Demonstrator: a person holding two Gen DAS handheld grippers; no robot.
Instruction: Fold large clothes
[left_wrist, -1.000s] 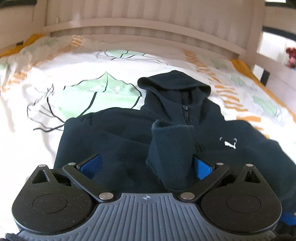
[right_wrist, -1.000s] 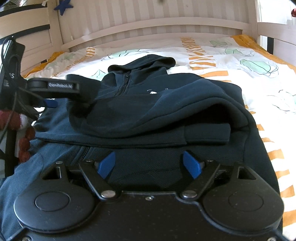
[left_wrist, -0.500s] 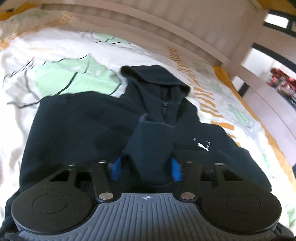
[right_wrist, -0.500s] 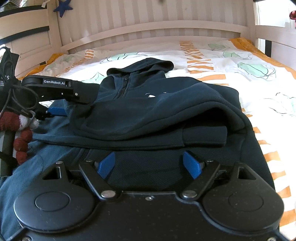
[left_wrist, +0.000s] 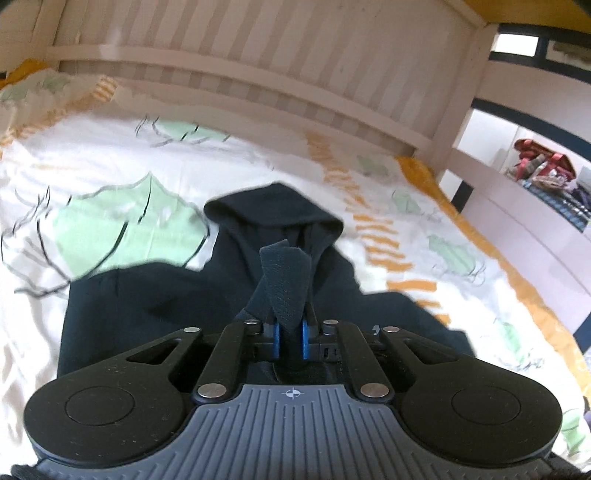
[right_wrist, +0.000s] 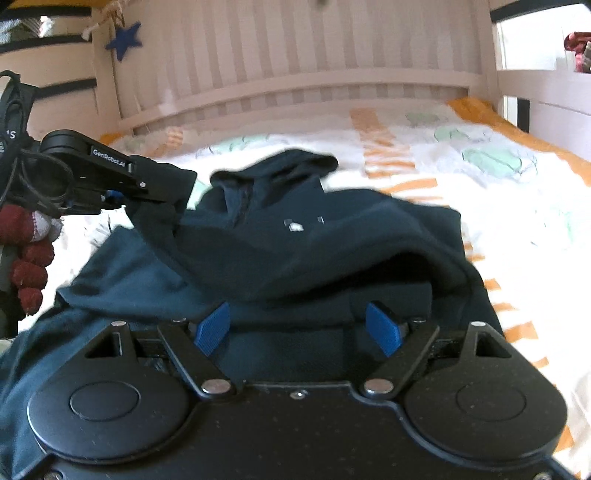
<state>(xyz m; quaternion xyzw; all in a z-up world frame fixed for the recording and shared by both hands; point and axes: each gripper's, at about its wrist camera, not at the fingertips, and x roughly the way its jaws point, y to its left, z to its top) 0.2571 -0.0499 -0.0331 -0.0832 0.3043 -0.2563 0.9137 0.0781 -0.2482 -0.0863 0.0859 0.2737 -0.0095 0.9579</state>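
A dark navy zip hoodie lies on the bed, hood toward the headboard. My left gripper is shut on a sleeve cuff, which stands up pinched between the blue pads and is lifted off the garment. From the right wrist view the left gripper shows at the left, holding that cuff raised above the hoodie. My right gripper stands open low over the hoodie's folded lower part, with nothing pinched between its pads.
The bedsheet is white with green leaves and orange stripes. A slatted wooden headboard runs along the far side. A bed rail and shelf with clutter lie to the right. A red knitted toy hangs at the left.
The left gripper's jaws went from wide open around the sleeve cuff to shut on it, then rose with the cuff. The right gripper stayed open and in place.
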